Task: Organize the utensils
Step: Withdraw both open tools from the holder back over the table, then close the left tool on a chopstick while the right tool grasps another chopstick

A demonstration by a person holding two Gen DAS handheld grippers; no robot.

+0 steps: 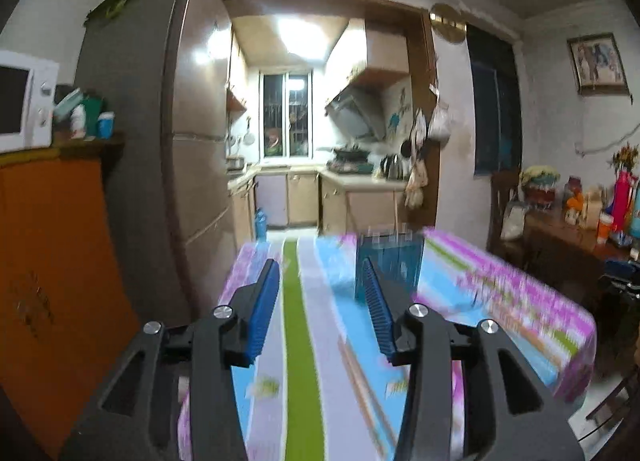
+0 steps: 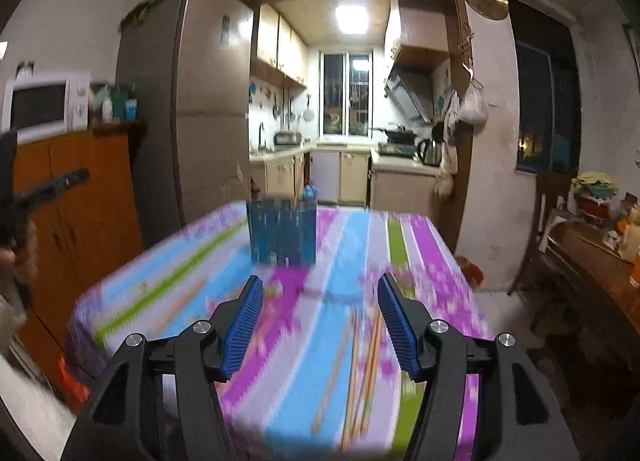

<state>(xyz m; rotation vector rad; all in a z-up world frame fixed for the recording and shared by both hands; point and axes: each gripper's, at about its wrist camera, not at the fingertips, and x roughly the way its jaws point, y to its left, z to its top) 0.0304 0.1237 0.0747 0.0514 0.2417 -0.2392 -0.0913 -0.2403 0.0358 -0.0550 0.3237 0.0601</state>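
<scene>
The right gripper [image 2: 320,293] stands with its jaws apart and nothing is between its blue pads [image 2: 244,325], so it holds nothing. Just below and ahead of it, a few wooden chopsticks [image 2: 362,373] lie loose on the striped tablecloth [image 2: 424,261], more to the side of its right finger; they are blurred, so I cannot count them exactly. One more pale stick [image 2: 180,303] seems to lie further to the left of this gripper, but the blur makes it uncertain. Straight ahead, beyond the fingertips and near the far edge of the table, stands the blue utensil holder [image 2: 282,233], upright, with some thin sticks that rise out of it. The left gripper [image 1: 322,281] also has its jaws apart and empty; the same blue utensil holder [image 1: 390,261] is ahead of it and partly behind its right finger, and under it I see only tablecloth [image 1: 302,341]. In my judgement the task is somewhere in the middle: a part of the utensils appears to be in the holder, while the chopsticks on the cloth are not yet collected. What is left, I think, is to take these chopsticks with the right gripper and put them upright in the holder.
</scene>
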